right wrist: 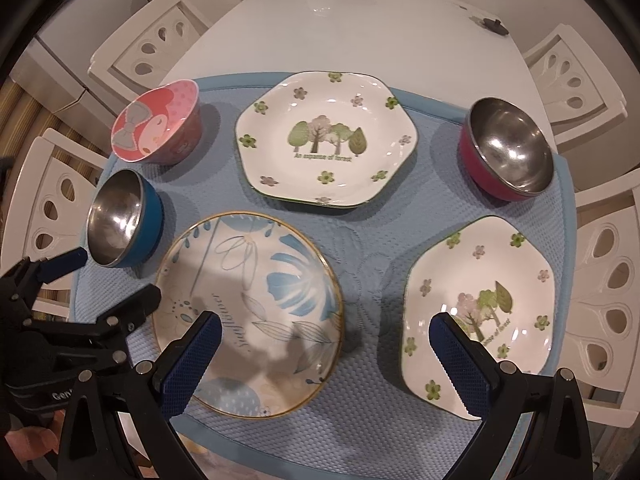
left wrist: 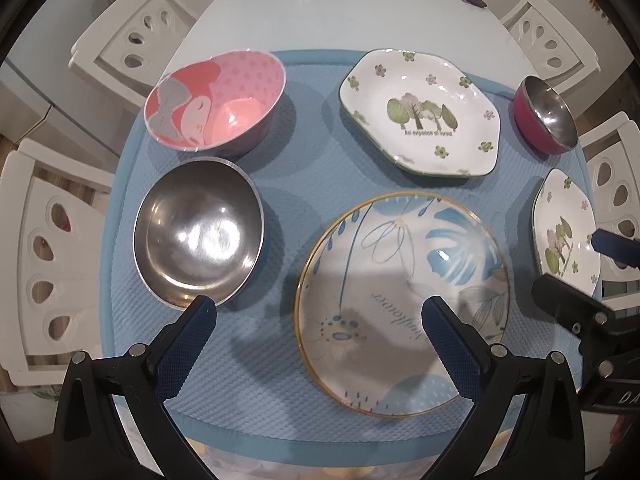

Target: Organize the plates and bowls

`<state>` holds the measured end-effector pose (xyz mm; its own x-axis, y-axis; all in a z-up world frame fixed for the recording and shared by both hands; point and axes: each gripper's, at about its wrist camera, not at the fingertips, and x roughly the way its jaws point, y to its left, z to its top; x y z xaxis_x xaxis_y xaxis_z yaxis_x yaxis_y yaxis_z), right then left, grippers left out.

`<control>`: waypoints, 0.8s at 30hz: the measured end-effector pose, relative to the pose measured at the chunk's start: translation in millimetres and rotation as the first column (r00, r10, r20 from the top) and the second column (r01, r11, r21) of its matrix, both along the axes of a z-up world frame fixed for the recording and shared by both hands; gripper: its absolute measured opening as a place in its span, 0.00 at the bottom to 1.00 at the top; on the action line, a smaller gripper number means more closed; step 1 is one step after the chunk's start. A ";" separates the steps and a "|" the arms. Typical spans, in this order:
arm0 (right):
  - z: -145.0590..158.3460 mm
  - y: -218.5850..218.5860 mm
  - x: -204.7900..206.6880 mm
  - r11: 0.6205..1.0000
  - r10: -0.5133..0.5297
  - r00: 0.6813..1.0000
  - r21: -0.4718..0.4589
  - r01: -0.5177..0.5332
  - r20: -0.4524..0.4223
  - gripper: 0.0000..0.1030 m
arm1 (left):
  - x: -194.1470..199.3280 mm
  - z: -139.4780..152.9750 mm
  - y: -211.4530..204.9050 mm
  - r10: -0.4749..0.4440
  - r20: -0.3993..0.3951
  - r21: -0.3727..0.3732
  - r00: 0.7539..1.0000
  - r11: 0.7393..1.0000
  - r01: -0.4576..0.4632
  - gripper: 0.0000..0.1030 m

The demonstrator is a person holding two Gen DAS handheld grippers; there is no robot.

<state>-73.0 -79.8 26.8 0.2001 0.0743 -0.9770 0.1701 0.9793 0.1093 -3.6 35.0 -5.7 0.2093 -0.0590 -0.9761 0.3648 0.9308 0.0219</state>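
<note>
Left claw [left wrist: 318, 312] spread wide, gripping nothing, poised above the blue mat [left wrist: 304, 184] between the steel bowl with blue shell [left wrist: 198, 234] and the round blue-flowered plate [left wrist: 402, 304]. Right claw [right wrist: 326, 330] likewise released and empty, hanging between that round plate [right wrist: 248, 314] and the near hexagonal tree plate [right wrist: 478, 312]. Further back: pink cartoon bowl [right wrist: 158, 126], second hexagonal plate [right wrist: 326, 138], steel bowl with magenta shell [right wrist: 508, 156], all apart. White chairs [right wrist: 580, 80] ringing the white surface [right wrist: 360, 28].
</note>
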 end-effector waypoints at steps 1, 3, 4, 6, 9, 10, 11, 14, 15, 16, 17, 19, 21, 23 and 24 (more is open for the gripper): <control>-0.4 1.8 -0.3 1.000 0.002 1.000 0.003 -0.002 0.006 1.00 | -1.6 -1.7 2.8 0.000 -0.005 -0.003 1.000 1.000 0.000 0.99; -2.3 6.5 -1.5 1.000 0.008 1.000 0.004 -0.008 0.014 1.00 | -5.9 -7.1 9.0 0.003 -0.016 -0.006 1.000 1.000 -0.003 0.99; -3.5 9.0 -2.3 1.000 0.014 1.000 0.003 -0.014 0.016 1.00 | -8.1 -10.3 12.1 0.002 -0.021 -0.006 1.000 1.000 -0.003 0.99; -6.5 13.7 -4.2 1.000 0.024 0.999 0.005 -0.024 0.023 1.00 | -13.7 -16.6 18.1 -0.002 -0.031 -0.010 1.000 1.000 0.001 0.99; -10.5 20.3 -10.1 0.999 0.042 0.998 0.020 -0.043 0.053 1.00 | -24.4 -26.9 27.2 -0.011 -0.042 -0.016 0.999 1.000 0.010 0.99; -12.3 22.5 -13.5 0.998 0.049 0.997 0.024 -0.050 0.062 1.00 | -28.7 -30.7 30.4 -0.016 -0.043 -0.018 0.999 1.000 0.015 0.99; -14.5 24.9 -18.0 0.998 0.055 0.996 0.032 -0.058 0.074 1.00 | -33.0 -35.1 33.4 -0.021 -0.045 -0.019 0.999 1.000 0.020 0.99; -20.3 29.6 -34.5 0.997 0.057 0.993 0.040 -0.062 0.104 1.00 | -41.9 -47.8 40.5 -0.028 -0.061 -0.026 0.998 0.999 0.027 0.99; -22.7 31.3 -41.0 0.997 0.056 0.992 0.043 -0.061 0.111 1.00 | -44.2 -52.5 43.1 -0.030 -0.071 -0.029 0.997 0.999 0.028 0.99; -24.7 33.0 -47.9 0.997 0.055 0.991 0.052 -0.061 0.120 1.00 | -45.9 -56.9 45.3 -0.032 -0.078 -0.035 0.996 0.999 0.030 0.99; -26.3 34.8 -54.1 0.996 0.052 0.990 0.064 -0.061 0.129 1.00 | -47.3 -61.4 47.4 -0.036 -0.085 -0.042 0.996 0.999 0.033 0.99; -32.1 39.0 -65.4 0.993 0.048 0.990 0.102 -0.062 0.135 1.00 | -49.0 -68.6 50.4 -0.047 -0.091 -0.053 0.995 0.998 0.042 0.99; -40.6 44.1 -72.5 0.988 0.055 0.991 0.140 -0.072 0.124 1.00 | -48.9 -75.6 52.5 -0.059 -0.088 -0.061 0.994 0.997 0.053 0.99; -50.8 50.9 -77.5 0.990 0.069 0.991 0.114 -0.082 0.115 1.00 | -46.5 -80.8 55.1 -0.057 -0.069 -0.072 0.996 0.996 0.052 0.99; -57.4 53.1 -78.6 0.992 0.067 0.992 0.097 -0.077 0.105 1.00 | -43.7 -83.2 56.0 -0.055 -0.056 -0.082 0.997 0.995 0.050 0.99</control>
